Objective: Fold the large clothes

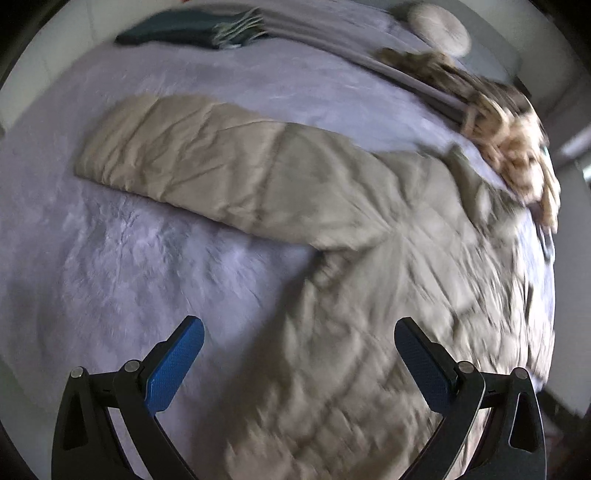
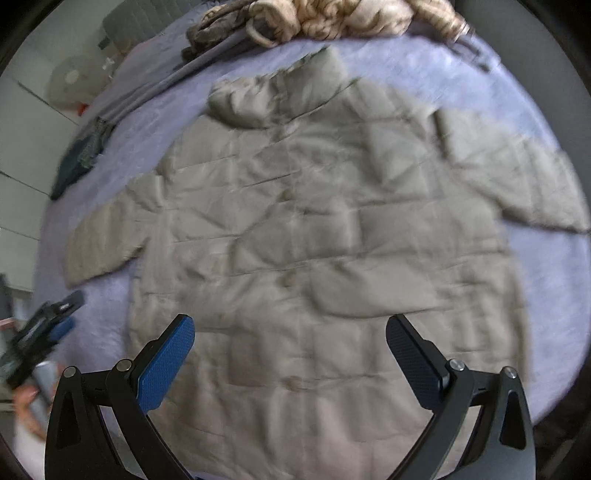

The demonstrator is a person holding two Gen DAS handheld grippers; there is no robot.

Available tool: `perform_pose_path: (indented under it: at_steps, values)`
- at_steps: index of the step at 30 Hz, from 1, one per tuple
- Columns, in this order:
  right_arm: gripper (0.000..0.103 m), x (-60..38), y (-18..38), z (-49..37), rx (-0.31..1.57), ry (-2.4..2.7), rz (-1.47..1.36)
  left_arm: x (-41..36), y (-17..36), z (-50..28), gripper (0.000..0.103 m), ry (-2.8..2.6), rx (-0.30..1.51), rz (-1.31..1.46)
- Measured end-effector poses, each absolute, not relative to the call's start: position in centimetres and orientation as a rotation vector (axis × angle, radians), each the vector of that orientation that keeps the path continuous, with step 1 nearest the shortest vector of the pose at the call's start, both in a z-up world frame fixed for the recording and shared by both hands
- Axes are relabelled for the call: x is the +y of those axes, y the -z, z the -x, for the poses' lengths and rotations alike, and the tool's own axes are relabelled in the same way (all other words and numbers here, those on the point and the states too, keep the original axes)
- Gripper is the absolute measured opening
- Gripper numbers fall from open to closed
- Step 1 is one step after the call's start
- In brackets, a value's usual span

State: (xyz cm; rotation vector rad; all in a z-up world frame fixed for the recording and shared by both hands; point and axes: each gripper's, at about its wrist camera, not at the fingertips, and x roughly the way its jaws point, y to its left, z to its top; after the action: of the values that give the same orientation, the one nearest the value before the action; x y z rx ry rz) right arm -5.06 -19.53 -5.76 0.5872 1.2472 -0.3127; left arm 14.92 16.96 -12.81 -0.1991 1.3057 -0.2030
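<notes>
A large beige quilted jacket [image 2: 314, 229] lies spread front up on a lavender bed cover [image 2: 498, 92], hood [image 2: 266, 99] at the far end and both sleeves out to the sides. In the left wrist view one sleeve [image 1: 177, 155] stretches to the left from the jacket's body [image 1: 388, 277]. My left gripper [image 1: 299, 328] hovers open over the jacket's side edge, nothing between its blue pads. My right gripper [image 2: 290, 325] hangs open above the jacket's lower front, empty. The left gripper [image 2: 61, 314], blurred and held by a hand, shows at the left edge of the right wrist view.
A crumpled brown-and-cream patterned garment [image 1: 513, 144] lies at the bed's far edge beyond the hood. A dark green folded cloth with a fringe [image 1: 192, 29] and a round white cushion [image 1: 439, 29] sit further off. Bare lavender cover [image 1: 129, 258] lies below the sleeve.
</notes>
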Motion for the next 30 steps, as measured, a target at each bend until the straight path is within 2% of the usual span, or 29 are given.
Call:
perform_pose_path:
  at_steps: [8, 15, 16, 18, 20, 22, 24, 25, 26, 27, 28, 29, 30]
  values:
    - [0.103, -14.8, 11.9, 0.5, 1.219, 0.115, -0.768, 24.5, 20.6, -22.7, 0.103, 0.157, 1.296, 0.443]
    - [0.103, -12.6, 14.8, -3.4, 1.208, 0.046, -0.745, 28.2, 23.2, -29.2, 0.103, 0.091, 1.193, 0.532]
    - [0.103, -12.5, 15.0, -4.0, 1.199, 0.043, -0.742, 28.3, 23.2, -30.1, 0.101, 0.071, 1.171, 0.524]
    - [0.103, -12.2, 15.3, -5.3, 1.178, 0.031, -0.750, 28.3, 23.2, -31.5, 0.073, 0.021, 1.142, 0.481]
    - [0.103, -12.0, 15.5, -6.5, 1.167, 0.019, -0.765, 28.2, 22.9, -32.7, 0.023, 0.015, 1.132, 0.437]
    - [0.103, -11.8, 15.4, -8.0, 1.149, 0.010, -0.786, 28.1, 21.8, -32.9, 0.009, 0.043, 1.112, 0.416]
    - [0.102, -11.7, 15.4, -9.3, 1.126, 0.014, -0.811, 27.2, 19.7, -32.5, 0.009, 0.039, 1.055, 0.317]
    - [0.099, -11.7, 15.3, -9.9, 1.113, -0.005, -0.833, 26.5, 18.5, -32.0, 0.009, 0.048, 1.020, 0.262]
    - [0.077, -11.6, 15.3, -10.7, 1.093, -0.013, -0.859, 26.0, 17.3, -31.5, 0.009, 0.061, 0.988, 0.223]
    - [0.039, -11.3, 15.6, -11.5, 1.095, -0.019, -0.871, 25.6, 16.2, -31.1, 0.009, 0.081, 0.956, 0.193]
    - [0.023, -10.9, 15.9, -12.8, 1.112, -0.026, -0.883, 25.2, 15.0, -30.7, 0.009, 0.103, 0.928, 0.170]
    - [0.014, -10.5, 16.6, -13.9, 1.117, -0.049, -0.914, 24.7, 14.1, -30.1, 0.009, 0.122, 0.906, 0.152]
    - [0.013, -10.3, 17.1, -14.5, 1.110, -0.067, -0.935, 24.2, 13.1, -29.5, 0.009, 0.146, 0.884, 0.139]
